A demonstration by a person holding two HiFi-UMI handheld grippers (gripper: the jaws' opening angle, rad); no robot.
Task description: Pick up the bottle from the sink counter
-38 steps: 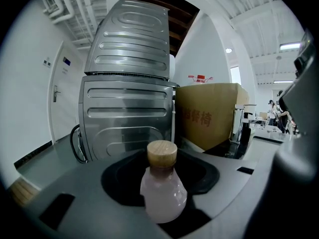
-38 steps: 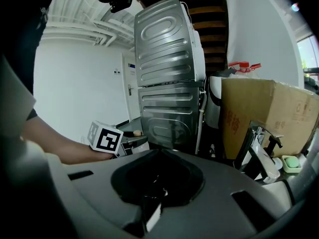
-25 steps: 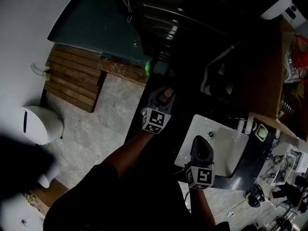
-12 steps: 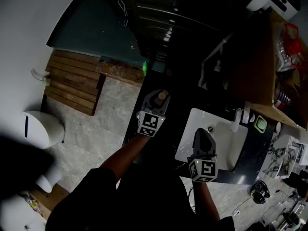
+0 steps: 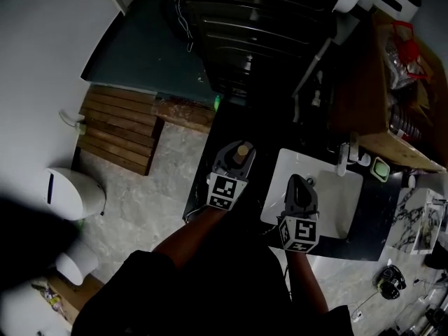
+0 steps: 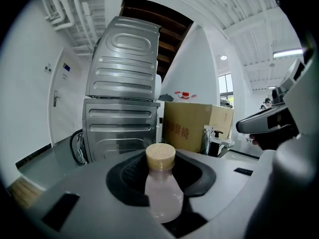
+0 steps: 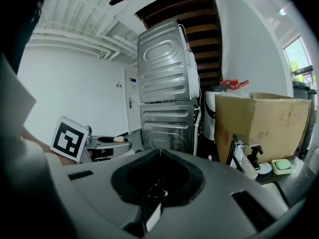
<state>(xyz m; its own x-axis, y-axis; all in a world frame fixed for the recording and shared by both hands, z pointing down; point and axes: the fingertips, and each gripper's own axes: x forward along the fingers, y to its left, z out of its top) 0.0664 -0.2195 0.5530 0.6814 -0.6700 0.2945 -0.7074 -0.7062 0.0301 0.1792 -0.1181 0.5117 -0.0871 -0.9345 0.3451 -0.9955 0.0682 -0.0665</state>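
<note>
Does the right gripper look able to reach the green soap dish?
Probably yes: the right gripper is empty, jaws together, with only the open sink between it and the green soap dish; the faucet stands close beside it.

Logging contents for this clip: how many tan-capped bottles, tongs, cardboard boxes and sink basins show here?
Tan-capped bottles: 1, the bottle, clamped in the left tongs
Tongs: 2, left tongs and right tongs
Cardboard boxes: 1, the cardboard box
Sink basins: 1, the sink basin
Total: 5
</note>
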